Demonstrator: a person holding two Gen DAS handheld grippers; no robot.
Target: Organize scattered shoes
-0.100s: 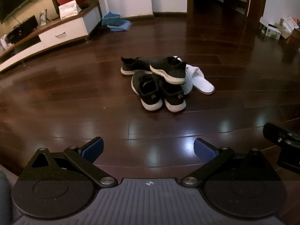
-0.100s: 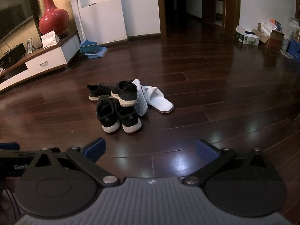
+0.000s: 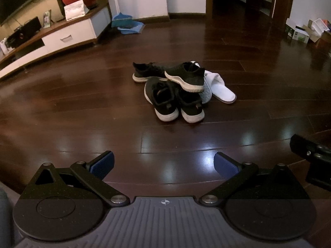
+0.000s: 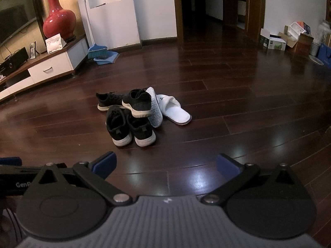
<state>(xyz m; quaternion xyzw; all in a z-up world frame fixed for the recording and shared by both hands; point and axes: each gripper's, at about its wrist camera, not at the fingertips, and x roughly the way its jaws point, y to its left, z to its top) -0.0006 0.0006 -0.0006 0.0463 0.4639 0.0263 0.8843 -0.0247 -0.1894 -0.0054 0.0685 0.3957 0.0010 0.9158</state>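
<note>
A heap of shoes lies mid-floor ahead of both grippers. Two black sneakers with white soles point(image 3: 165, 101) point(image 4: 119, 127) point toward me side by side. Another black sneaker point(image 3: 186, 78) point(image 4: 137, 103) rests tilted on top of them, and one more point(image 3: 144, 72) point(image 4: 108, 101) lies behind at the left. A white slipper point(image 3: 220, 87) point(image 4: 175, 111) sits at the right, with a second slipper point(image 3: 206, 93) point(image 4: 155, 111) on its side, sole showing. My left gripper point(image 3: 164, 164) and right gripper point(image 4: 166, 165) are open, empty, well short of the heap.
Dark wooden floor all round the heap. A low white TV cabinet point(image 4: 49, 68) with a red vase point(image 4: 59, 18) runs along the left wall. A blue broom and dustpan point(image 4: 103, 54) stand by the wall. Cardboard boxes point(image 4: 287, 39) are at the far right.
</note>
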